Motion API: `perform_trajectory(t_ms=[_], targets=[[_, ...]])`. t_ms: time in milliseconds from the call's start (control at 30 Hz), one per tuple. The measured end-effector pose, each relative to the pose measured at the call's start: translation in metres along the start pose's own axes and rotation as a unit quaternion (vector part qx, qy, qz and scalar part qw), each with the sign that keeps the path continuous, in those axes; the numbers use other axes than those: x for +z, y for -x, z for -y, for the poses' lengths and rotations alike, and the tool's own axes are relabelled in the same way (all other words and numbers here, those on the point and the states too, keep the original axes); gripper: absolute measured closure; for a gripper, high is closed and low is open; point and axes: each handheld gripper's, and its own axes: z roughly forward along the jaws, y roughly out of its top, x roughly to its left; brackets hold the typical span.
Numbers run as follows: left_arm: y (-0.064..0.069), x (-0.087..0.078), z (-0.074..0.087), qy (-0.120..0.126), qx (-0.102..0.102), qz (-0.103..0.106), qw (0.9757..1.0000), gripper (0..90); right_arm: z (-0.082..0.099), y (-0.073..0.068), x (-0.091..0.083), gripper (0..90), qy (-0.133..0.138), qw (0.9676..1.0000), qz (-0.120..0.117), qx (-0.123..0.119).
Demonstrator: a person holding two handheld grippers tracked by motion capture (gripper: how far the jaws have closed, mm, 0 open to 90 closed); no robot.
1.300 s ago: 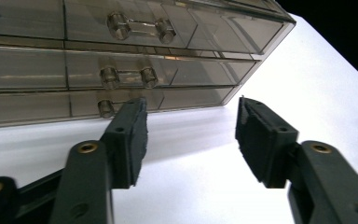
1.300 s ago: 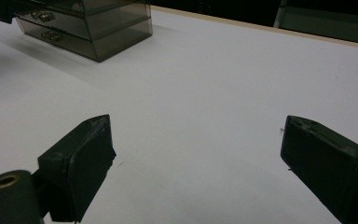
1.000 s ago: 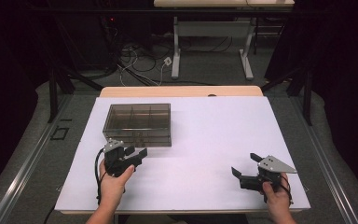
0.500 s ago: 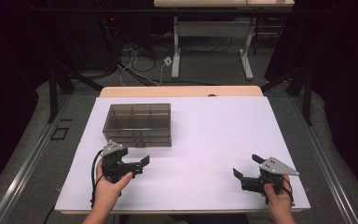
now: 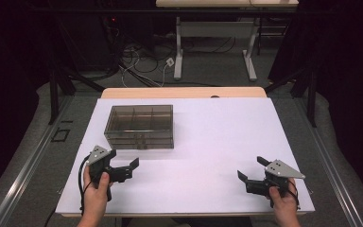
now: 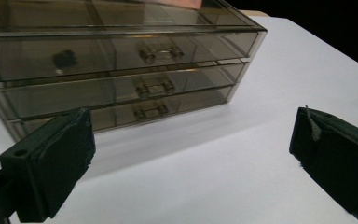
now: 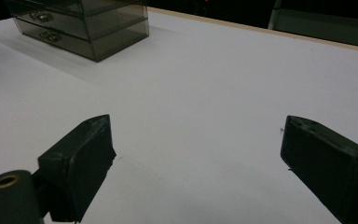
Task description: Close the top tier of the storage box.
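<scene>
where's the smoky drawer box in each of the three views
High view: the drawer box sits on the white table, left of centre, beyond the left gripper.
Left gripper view: it spans the top, handles facing the camera.
Right gripper view: top left corner.
Shared landmark: the drawer handles.

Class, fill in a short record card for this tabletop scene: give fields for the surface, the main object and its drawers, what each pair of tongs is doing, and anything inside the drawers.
Surface: white table
Main object: smoky clear drawer box, three drawers stacked, all pushed in
Handles: one small handle on each drawer front, top handle
Contents: small dark item in top drawer
Left tongs: open, nothing between them, in front of the box, not touching it
Right tongs: open, nothing between them, far from the box, near the table's front right
</scene>
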Motion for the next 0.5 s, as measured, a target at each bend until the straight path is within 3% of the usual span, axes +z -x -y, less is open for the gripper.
perform_trajectory(t_ms=[500], targets=[[-0.029, -0.015, 0.02, 0.025, -0.004, -0.014, 0.9996, 0.2, 0.0, 0.001, -0.001, 9.0, -0.001, 1.0, -0.001, 0.001]])
